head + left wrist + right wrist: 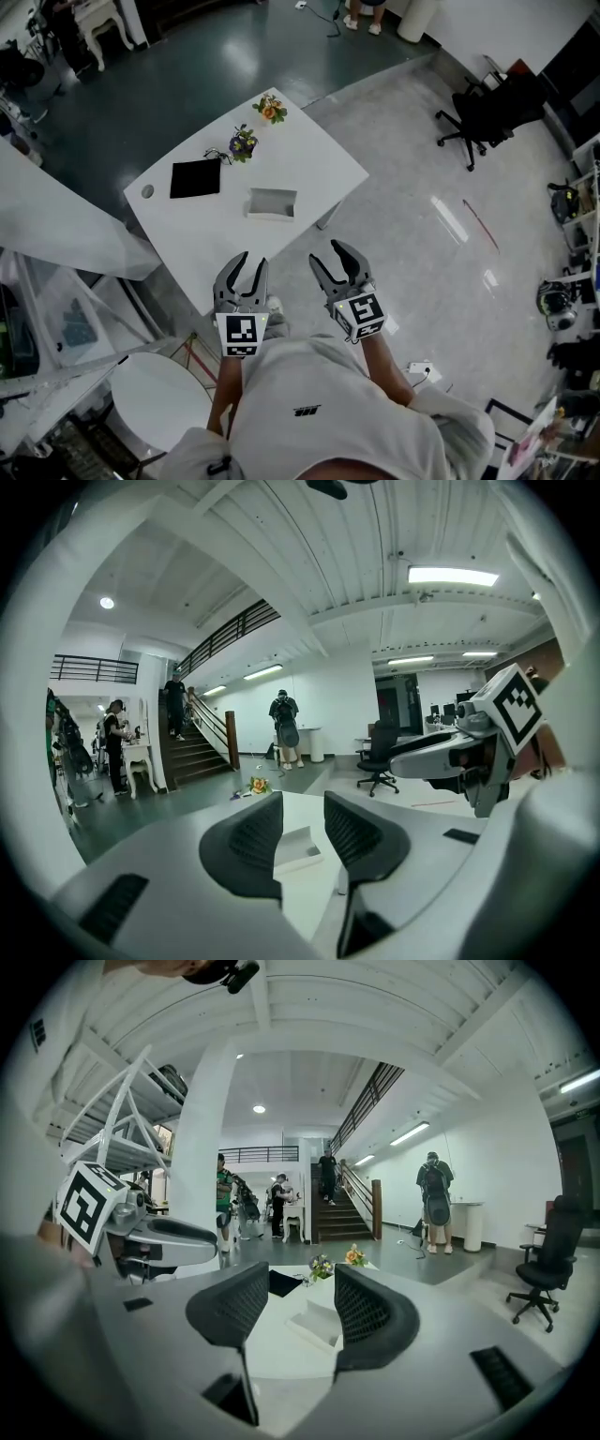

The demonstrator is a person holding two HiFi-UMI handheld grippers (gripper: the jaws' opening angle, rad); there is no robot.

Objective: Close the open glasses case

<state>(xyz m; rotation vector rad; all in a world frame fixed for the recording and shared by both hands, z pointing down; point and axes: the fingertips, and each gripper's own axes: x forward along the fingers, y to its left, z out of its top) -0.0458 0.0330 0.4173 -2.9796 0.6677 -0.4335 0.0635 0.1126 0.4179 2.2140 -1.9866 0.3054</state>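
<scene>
The open glasses case (272, 203) is a pale grey-white box lying near the right front edge of the white table (309, 155). In the left gripper view, the case (302, 847) shows ahead through the gap between the jaws. The right gripper view also has the case (317, 1322) ahead between the jaws. My left gripper (251, 264) and right gripper (328, 255) hover side by side in front of the table's near corner, short of the case. Both are open with nothing between their fingers.
On the table lie a black square cloth (195, 178), dark glasses (217, 155), a purple flower bunch (243, 143) and an orange one (270, 109). A black office chair (476, 120) stands far right. A round white stool top (159, 394) is at lower left. People stand by distant stairs (192, 747).
</scene>
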